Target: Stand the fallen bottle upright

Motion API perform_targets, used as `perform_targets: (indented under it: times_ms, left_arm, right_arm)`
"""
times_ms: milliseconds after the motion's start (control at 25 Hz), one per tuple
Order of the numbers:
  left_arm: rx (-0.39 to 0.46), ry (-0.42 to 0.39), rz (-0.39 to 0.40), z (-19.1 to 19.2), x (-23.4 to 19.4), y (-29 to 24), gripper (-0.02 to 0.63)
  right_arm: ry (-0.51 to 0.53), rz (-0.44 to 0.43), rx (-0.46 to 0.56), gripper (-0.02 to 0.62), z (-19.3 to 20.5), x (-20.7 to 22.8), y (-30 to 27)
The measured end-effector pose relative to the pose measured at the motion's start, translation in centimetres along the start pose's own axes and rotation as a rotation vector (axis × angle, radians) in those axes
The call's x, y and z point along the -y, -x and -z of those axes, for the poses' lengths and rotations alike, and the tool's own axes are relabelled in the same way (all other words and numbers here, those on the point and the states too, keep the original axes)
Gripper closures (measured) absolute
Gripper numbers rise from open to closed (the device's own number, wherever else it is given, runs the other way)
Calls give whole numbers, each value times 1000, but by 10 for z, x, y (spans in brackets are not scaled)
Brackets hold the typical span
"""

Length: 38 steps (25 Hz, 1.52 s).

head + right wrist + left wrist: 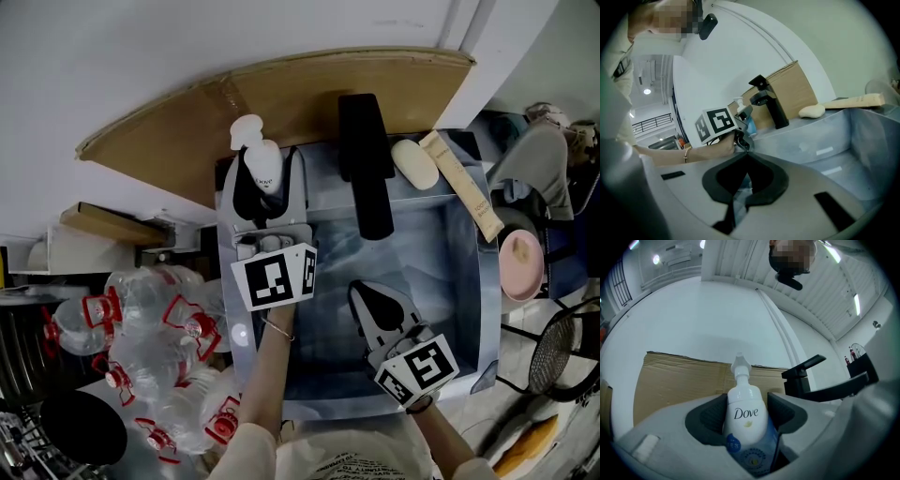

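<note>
White plastic pump bottle (744, 414), labelled "Dove" in dark script; the blue round sticker below was unreadable. It was grasped round its body by the left claw (266, 187) at the rear-left corner of the grey-blue sink (469, 281), left of the black tap (366, 169). The right claw (744, 157) was clenched and empty over that sink

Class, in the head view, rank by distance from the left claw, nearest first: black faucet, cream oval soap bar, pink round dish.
1. Black faucet, just right of the left claw.
2. Cream oval soap bar, farther right.
3. Pink round dish, far right.
</note>
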<state>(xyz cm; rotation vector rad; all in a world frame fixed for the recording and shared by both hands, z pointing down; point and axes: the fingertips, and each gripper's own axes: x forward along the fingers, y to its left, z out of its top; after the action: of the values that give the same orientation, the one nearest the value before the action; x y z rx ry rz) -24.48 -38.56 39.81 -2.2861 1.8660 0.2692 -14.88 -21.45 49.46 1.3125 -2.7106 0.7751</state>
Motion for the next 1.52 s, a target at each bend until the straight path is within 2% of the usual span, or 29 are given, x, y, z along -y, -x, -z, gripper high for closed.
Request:
perform_targets:
  times_ms: [240, 480, 800, 1000, 1160, 1360, 1520]
  left_arm:
    - [26, -32, -27, 4, -2, 3, 328]
    - [99, -78, -20, 1, 3, 15, 327]
    - [109, -119, -2, 0, 9, 20, 325]
    - [85, -137, 13, 5, 12, 20, 325]
    - [14, -161, 31, 16, 12, 16, 306]
    - [-76, -123, 51, 27, 11, 13, 260]
    - [-109, -115, 92, 23, 15, 18, 253]
  right_arm:
    - [-1, -9, -15, 591, 5, 0, 2]
    - [3, -11, -20, 591, 7, -1, 4]
    - [7, -7, -19, 591, 6, 0, 7]
    - [10, -3, -15, 591, 6, 0, 10]
    - [11, -8, -9, 591, 5, -4, 10]
    - [16, -14, -1, 591, 1, -8, 11]
    - [26, -20, 9, 591, -5, -12, 14]
